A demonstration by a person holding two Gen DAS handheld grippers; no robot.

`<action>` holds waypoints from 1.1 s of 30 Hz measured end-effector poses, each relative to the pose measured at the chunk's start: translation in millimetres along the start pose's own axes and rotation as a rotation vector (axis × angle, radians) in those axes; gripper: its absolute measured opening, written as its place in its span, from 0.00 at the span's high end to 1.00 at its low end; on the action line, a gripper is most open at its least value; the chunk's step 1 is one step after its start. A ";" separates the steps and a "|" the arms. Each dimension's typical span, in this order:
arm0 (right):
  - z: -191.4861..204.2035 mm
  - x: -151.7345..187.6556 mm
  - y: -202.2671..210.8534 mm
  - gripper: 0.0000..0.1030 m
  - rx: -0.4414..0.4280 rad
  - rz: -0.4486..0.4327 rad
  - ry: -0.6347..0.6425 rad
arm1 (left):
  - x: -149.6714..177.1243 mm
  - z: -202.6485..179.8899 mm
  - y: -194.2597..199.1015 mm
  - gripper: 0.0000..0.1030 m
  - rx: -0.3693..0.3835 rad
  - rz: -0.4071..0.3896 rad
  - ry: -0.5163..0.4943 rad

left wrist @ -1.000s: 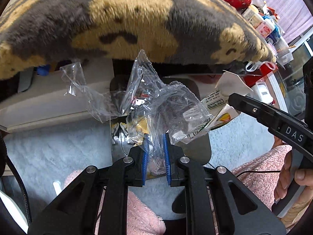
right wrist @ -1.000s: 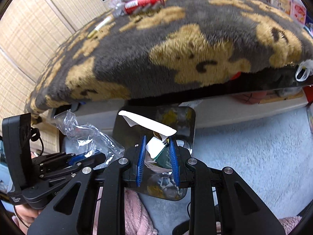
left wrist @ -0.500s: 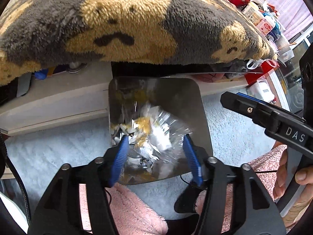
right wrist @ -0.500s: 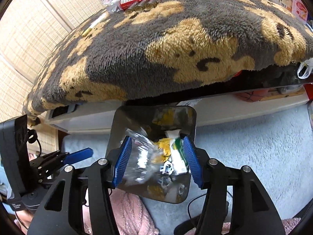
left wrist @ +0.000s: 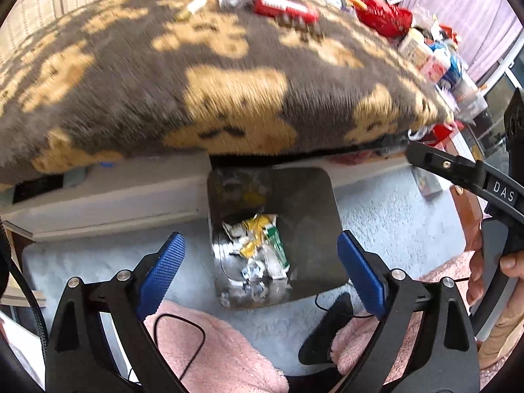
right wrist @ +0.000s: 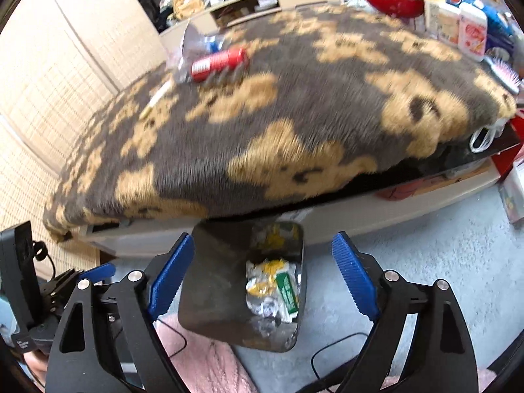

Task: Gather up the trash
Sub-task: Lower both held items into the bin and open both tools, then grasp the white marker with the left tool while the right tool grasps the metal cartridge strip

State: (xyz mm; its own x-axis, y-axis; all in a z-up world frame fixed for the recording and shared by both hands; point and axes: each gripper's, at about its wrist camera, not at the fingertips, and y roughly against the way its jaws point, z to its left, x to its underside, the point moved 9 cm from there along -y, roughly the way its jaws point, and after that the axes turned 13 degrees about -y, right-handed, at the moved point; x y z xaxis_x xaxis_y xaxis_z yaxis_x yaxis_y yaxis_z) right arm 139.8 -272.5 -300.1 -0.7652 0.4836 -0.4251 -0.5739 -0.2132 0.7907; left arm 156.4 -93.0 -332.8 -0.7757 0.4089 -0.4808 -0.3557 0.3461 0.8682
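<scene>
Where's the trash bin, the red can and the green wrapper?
trash bin [right wrist: 213,281]: right wrist view, dark inner wall.
red can [right wrist: 217,63]: right wrist view, its side.
green wrapper [right wrist: 287,290]: right wrist view, its printed face.

We see a pale blue carpet [left wrist: 386,216] bearing a metal bin [left wrist: 308,203] of crumpled wrappers [left wrist: 262,245], and a bear-print blanket [right wrist: 294,104] carrying a red can [right wrist: 217,62].

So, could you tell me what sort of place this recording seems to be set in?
Probably a lived-in room at home: a low table under a plush bear-print blanket, pale carpet, a metal bin of wrappers beside it, and toiletry bottles cluttering the far edge.
</scene>
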 end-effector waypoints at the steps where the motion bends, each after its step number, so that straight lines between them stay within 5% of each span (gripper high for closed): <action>1: 0.2 -5.3 3.1 0.13 -0.001 -0.011 -0.003 | -4.1 3.2 3.4 0.13 -0.004 -0.009 0.005; 13: 43.1 -72.8 -10.5 0.11 -0.006 -0.096 0.027 | -66.7 63.8 17.8 0.15 -0.057 -0.099 0.049; 29: 89.8 -131.4 -81.4 0.11 -0.002 -0.121 0.011 | -162.5 119.3 -16.6 0.49 -0.088 -0.157 0.007; 33: 90.0 -136.5 -95.5 0.11 -0.002 -0.119 -0.006 | -181.8 125.9 -34.7 0.64 -0.072 -0.145 0.003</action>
State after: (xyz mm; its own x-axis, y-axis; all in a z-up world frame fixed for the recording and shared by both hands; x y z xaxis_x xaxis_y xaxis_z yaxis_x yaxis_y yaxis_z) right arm 325.4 -241.7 -278.0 -0.6903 0.5102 -0.5131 -0.6609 -0.1558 0.7342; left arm 375.4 -73.0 -291.0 -0.7150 0.3569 -0.6012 -0.5001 0.3397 0.7965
